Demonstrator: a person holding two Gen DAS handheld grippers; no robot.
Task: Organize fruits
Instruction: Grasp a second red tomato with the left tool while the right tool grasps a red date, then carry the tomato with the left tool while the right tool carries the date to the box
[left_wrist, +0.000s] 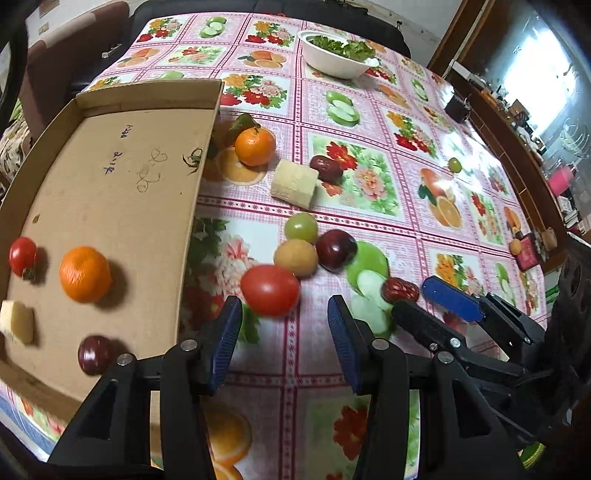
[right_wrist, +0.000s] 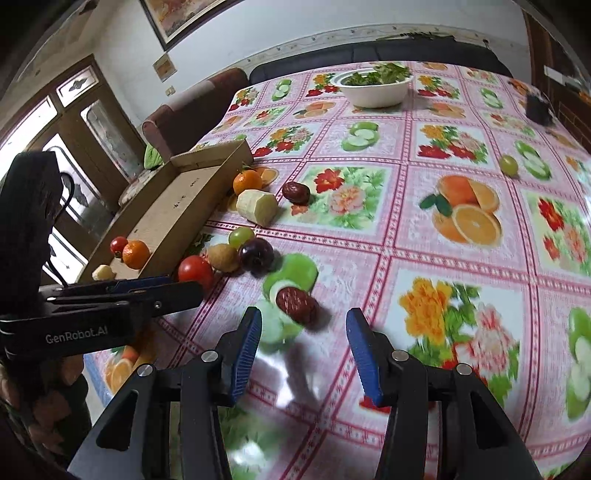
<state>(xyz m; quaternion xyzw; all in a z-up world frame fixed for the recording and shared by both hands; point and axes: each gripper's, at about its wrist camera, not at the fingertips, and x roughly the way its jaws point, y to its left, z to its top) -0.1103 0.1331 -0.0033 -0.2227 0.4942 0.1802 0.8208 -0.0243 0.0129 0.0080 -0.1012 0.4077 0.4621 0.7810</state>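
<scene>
Sorted so far, in the cardboard tray (left_wrist: 110, 192): one small tomato (left_wrist: 23, 256), one mandarin (left_wrist: 85, 274), one pale cut piece (left_wrist: 16, 322) and one dark plum (left_wrist: 95, 354), all at the tray's near end. We count four pieces in.

Still loose on the flowered tablecloth (left_wrist: 369, 122):
- a large tomato (left_wrist: 270, 290), just beyond our left gripper (left_wrist: 284, 334);
- a tan round fruit (left_wrist: 296, 257), a green grape (left_wrist: 301, 226) and a second dark plum (left_wrist: 336, 250), clustered and touching or nearly so;
- a red date (right_wrist: 297, 305), just ahead of our right gripper (right_wrist: 303, 345);
- a leafy mandarin (left_wrist: 255, 146) against the tray's outer wall, a pale ridged chunk (left_wrist: 294, 183) and another date (left_wrist: 327, 168) beside it;
- a lone green grape (right_wrist: 508, 165), well apart at the far side.

We judge the job under halfway, with nine pieces left outside.

Tools: both grippers are spread and empty, nothing between the pads. The left one is lined up on the large tomato, the right on the near date.

Also present: a white bowl (right_wrist: 373, 90) of greens at the far end, not part of the sorting as far as we can judge.

Writing: "GenRobot.AI" in white on the left gripper's side, read in the right wrist view. The tray floor carries blue and black handwritten scrawls (left_wrist: 125, 155) that we cannot read.
</scene>
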